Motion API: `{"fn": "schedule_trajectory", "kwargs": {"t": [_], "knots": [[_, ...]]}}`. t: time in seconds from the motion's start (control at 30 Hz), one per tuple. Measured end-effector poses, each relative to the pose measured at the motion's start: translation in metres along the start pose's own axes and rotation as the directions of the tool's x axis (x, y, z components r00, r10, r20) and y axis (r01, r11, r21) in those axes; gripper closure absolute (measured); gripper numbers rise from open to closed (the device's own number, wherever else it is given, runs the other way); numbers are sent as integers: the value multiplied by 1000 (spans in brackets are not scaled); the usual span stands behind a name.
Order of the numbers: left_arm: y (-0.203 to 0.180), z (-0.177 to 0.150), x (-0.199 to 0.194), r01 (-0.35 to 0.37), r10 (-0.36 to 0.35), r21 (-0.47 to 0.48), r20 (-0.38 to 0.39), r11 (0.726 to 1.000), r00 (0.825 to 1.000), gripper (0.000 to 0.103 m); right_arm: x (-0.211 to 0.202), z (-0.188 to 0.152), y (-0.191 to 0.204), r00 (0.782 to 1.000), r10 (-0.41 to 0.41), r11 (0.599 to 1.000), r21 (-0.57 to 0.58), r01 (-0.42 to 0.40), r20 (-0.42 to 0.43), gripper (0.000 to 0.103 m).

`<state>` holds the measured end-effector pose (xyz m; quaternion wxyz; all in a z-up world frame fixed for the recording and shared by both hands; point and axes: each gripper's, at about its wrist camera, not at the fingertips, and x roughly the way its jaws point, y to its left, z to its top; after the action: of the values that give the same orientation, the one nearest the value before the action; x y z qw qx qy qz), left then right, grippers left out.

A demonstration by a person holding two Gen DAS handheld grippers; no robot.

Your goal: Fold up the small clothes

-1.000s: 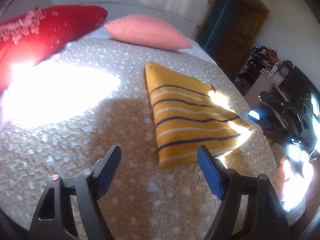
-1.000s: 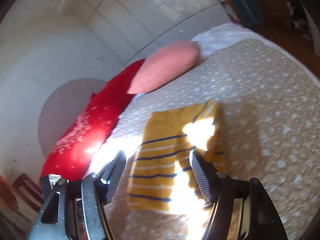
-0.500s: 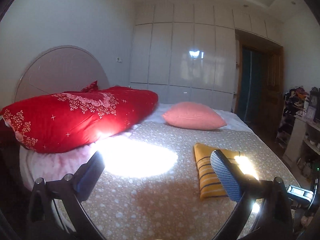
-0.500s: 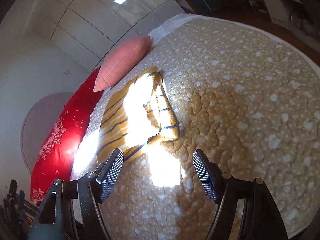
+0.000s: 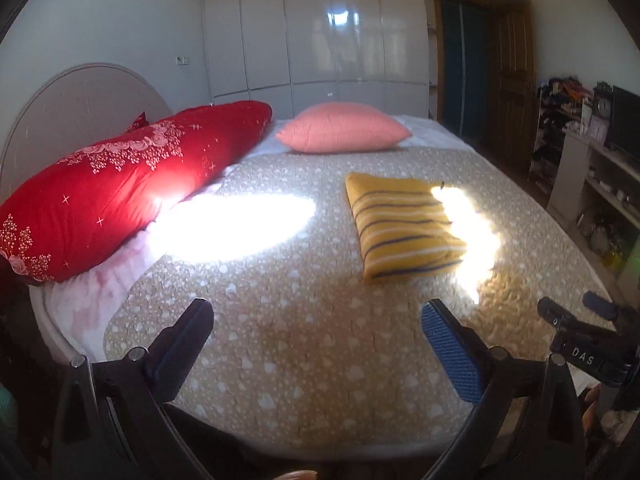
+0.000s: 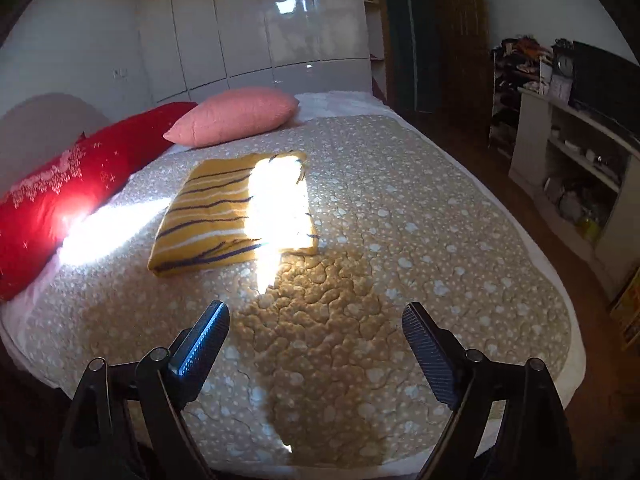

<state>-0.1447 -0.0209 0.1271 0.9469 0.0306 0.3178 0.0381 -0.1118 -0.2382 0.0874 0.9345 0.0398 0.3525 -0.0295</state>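
Along the left side of the bed lies a long red bolster with white and pink flower print, its near end lit by a hard patch of sun, with the rounded pale headboard behind it. Just right of its far end sits a plump salmon-pink pillow, in front of the glossy white wardrobe doors. The beige quilted bedspread dotted with white covers most of the mattress.

The folded mustard-yellow knit garment with navy and white stripes lies flat on the bedspread, right of the bolster and nearer than the pillow, touching neither. A bright sunbeam falls across its right half and spills onto the quilt beside it. Neither tool touches it.

The left gripper hangs over the near part of the bed, well short of the garment; its jaws have just been opening and stand spread wide with only quilt showing between them. Its right pad is blue. Further right, the right gripper also hangs above the near edge of the bedspread, jaws wide and just opened further, nothing between them; from the left wrist view it shows as a black frame at the right edge.

On the far right stand a dark wooden door and white open shelves crowded with small items.
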Motion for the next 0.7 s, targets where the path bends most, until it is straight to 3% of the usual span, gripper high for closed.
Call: {"fn": "schedule_trajectory", "kwargs": {"t": [0.1,0.2,0.7], "knots": [[-7,-14,17,41,-41,1,-111,999,993,0,4,-10,-2,999,-18,1000,-5,18,-31,11],[-9,-23,27,67,-67,-5,-172,998,983,0,8,-15,-5,998,-7,1000,28,8,-62,11],[-22,-29,28,99,-91,34,-202,994,975,0,20,-24,6,993,-9,1000,2,9,-115,11]]}}
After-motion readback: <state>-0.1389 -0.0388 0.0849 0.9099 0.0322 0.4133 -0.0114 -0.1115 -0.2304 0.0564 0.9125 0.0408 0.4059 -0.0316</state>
